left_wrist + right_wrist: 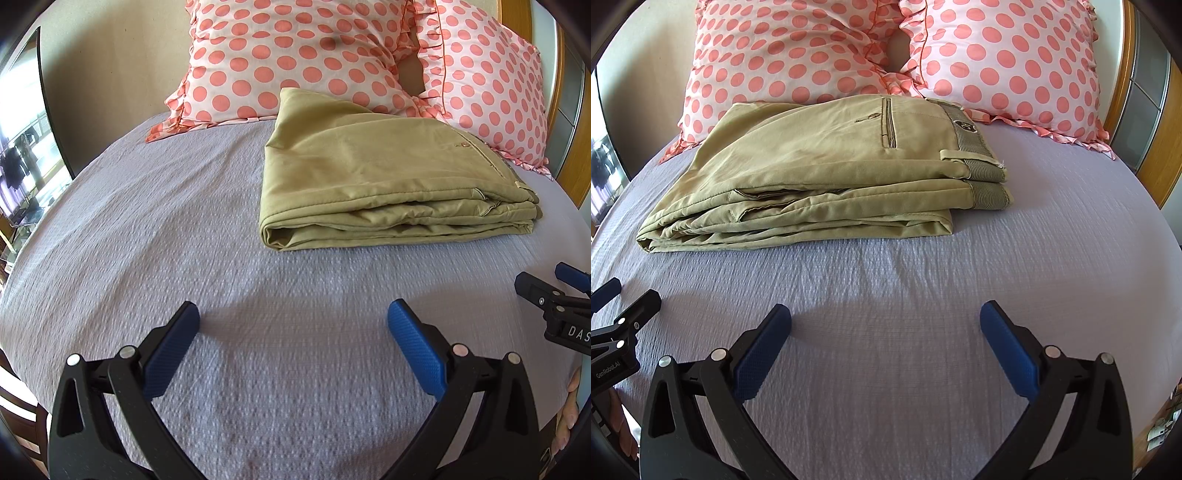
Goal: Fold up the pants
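Observation:
Khaki pants [376, 177] lie folded in a flat stack on the lilac bedspread [184, 240], just in front of the pillows. In the right wrist view the pants [831, 173] show a back pocket and the striped waistband at the right end. My left gripper [293, 317] is open and empty, hovering over bare bedspread a short way in front of the pants. My right gripper [885, 317] is open and empty too, in front of the stack. Each gripper shows at the edge of the other's view: the right one [554, 291] and the left one [624, 299].
Two white pillows with coral dots [295, 55] [1008, 62] lean against the wall behind the pants. A wooden headboard or frame [1156, 155] runs along the right. A window [22, 155] is at the far left. The bedspread [1052, 240] stretches around the stack.

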